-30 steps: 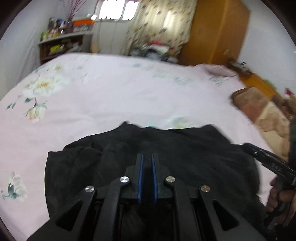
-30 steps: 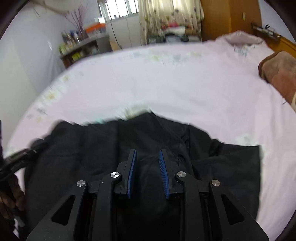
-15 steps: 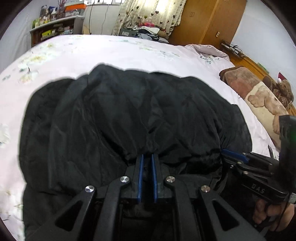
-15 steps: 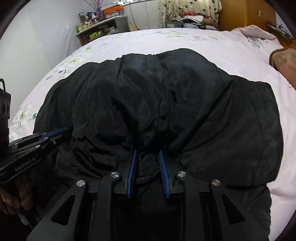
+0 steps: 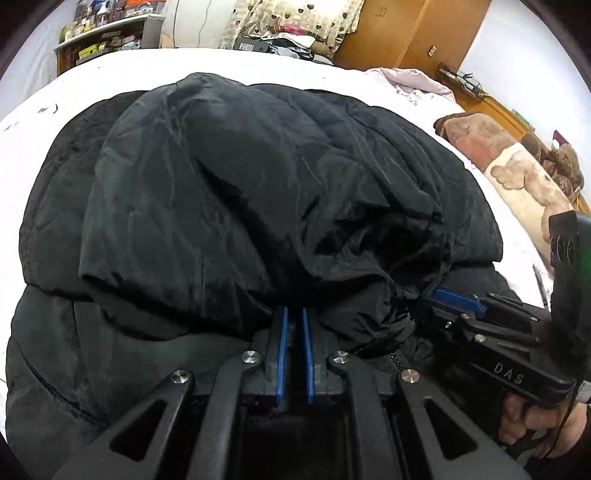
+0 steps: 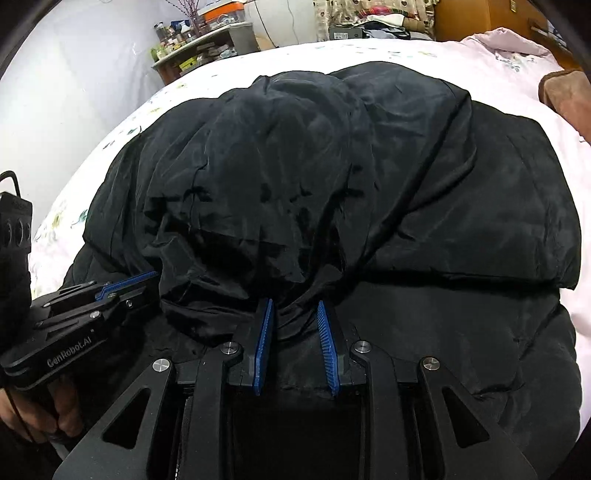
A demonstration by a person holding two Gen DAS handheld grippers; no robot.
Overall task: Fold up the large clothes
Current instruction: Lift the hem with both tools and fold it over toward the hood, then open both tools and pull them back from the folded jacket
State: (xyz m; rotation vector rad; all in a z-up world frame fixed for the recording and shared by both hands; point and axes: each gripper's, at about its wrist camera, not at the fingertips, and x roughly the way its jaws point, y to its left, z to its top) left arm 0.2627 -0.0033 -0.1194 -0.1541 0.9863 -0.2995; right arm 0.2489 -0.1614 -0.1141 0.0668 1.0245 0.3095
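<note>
black jacket (image 5: pixel 258 192) pinched in left claw (image 5: pixel 293 314), right claw (image 6: pixel 295 306).

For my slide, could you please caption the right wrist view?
Right gripper pinching a fold of the black padded jacket on the floral bed sheet, left gripper gripping alongside.

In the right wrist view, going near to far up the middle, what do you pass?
right gripper → black jacket → pink floral bedsheet → pile of clothes by the curtain
</note>
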